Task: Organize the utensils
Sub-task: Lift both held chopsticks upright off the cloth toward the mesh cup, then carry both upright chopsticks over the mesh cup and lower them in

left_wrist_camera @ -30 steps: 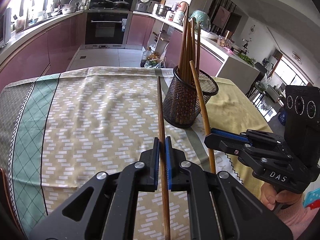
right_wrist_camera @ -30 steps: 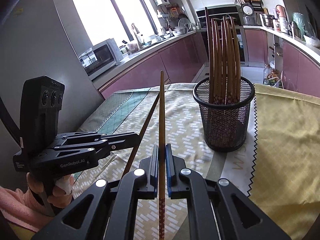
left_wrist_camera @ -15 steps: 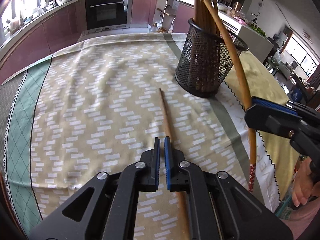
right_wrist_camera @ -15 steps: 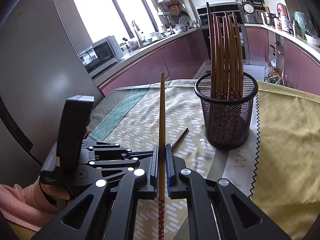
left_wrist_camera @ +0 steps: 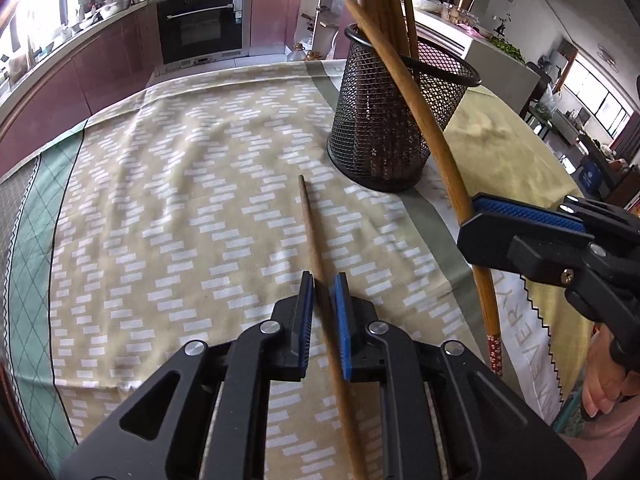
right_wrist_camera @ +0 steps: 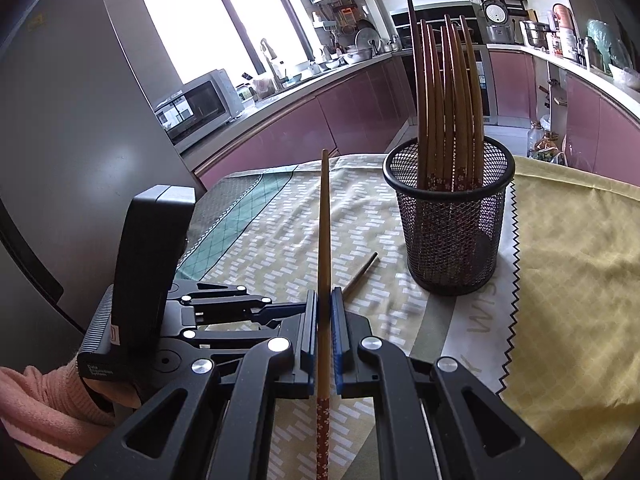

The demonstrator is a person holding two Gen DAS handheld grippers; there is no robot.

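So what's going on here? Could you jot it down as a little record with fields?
setting: kitchen table with a patterned tablecloth
left gripper: slightly open around a chopstick lying on the cloth
right gripper: shut on a chopstick held upright
mesh holder: upright on the table, holding several chopsticks

Chopsticks and holder on the clothed table

Ahead and right of the left gripper (left_wrist_camera: 322, 292) stands the mesh holder (left_wrist_camera: 400, 120) with chopsticks inside (right_wrist_camera: 444, 92); one chopstick (left_wrist_camera: 310, 232) lies on the tablecloth (left_wrist_camera: 160, 200) between its fingers, another (right_wrist_camera: 325, 240) rises from the right gripper (right_wrist_camera: 325, 304), alongside.
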